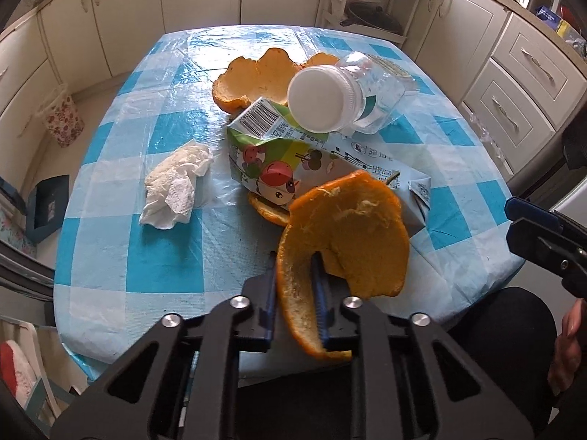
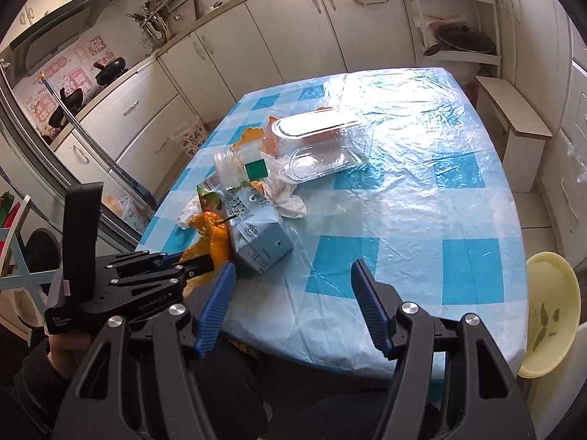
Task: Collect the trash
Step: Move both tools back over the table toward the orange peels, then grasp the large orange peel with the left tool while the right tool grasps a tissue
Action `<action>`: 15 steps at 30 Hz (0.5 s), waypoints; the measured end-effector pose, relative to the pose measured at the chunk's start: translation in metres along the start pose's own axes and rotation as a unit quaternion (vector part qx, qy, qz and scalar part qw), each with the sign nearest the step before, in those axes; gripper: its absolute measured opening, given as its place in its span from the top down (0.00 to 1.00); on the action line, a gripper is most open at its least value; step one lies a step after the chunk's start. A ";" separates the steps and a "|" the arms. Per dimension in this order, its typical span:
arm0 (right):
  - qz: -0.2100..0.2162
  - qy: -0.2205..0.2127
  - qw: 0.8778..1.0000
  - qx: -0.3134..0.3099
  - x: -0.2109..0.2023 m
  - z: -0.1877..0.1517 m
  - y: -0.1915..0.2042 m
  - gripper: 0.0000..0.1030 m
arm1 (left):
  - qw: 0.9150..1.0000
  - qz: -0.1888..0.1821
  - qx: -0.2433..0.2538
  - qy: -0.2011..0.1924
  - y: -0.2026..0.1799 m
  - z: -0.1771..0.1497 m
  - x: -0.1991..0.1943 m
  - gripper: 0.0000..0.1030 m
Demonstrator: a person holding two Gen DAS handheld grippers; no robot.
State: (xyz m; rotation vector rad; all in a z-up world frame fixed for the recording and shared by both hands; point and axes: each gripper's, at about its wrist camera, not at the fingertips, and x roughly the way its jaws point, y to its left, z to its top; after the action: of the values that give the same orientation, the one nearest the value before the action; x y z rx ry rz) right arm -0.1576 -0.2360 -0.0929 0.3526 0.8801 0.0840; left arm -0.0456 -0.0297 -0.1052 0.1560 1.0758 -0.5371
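My left gripper (image 1: 295,262) is shut on a large orange peel (image 1: 348,234) and holds it above the near edge of the table; it also shows in the right wrist view (image 2: 190,262) with the peel (image 2: 216,238). On the table lie a crushed milk carton (image 1: 293,154), a clear plastic bottle with a white cap (image 1: 352,91), more orange peel (image 1: 256,77) and a crumpled white tissue (image 1: 176,183). My right gripper (image 2: 293,269) is open and empty over the near table edge, right of the carton (image 2: 256,234) and bottle (image 2: 315,143).
The table has a blue and white checked cloth (image 2: 422,183) under clear plastic. A yellow bowl (image 2: 550,311) sits on a chair at the right. A floral bin (image 1: 62,121) stands on the floor at the left. Cabinets surround the table.
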 end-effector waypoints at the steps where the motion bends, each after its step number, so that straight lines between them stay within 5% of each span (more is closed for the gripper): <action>1: -0.002 0.002 1.000 -0.003 0.001 0.000 0.001 0.38 | 1.000 -0.009 -0.010 -0.003 0.004 -0.001 -0.004 0.93; 8: 0.011 0.003 0.999 -0.043 0.001 0.002 0.019 0.38 | 0.995 -0.030 -0.082 -0.054 0.056 -0.018 -0.050 0.95; 15: 0.069 0.035 0.986 -0.148 0.033 0.022 0.099 0.38 | 0.985 -0.002 -0.150 -0.089 0.121 -0.041 -0.085 0.95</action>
State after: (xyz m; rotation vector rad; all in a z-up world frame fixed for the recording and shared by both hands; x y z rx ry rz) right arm -0.1121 -0.1422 -0.0716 0.1330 0.8965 0.3530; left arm -0.0501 0.1188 -0.0675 -0.1559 0.9697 -0.3793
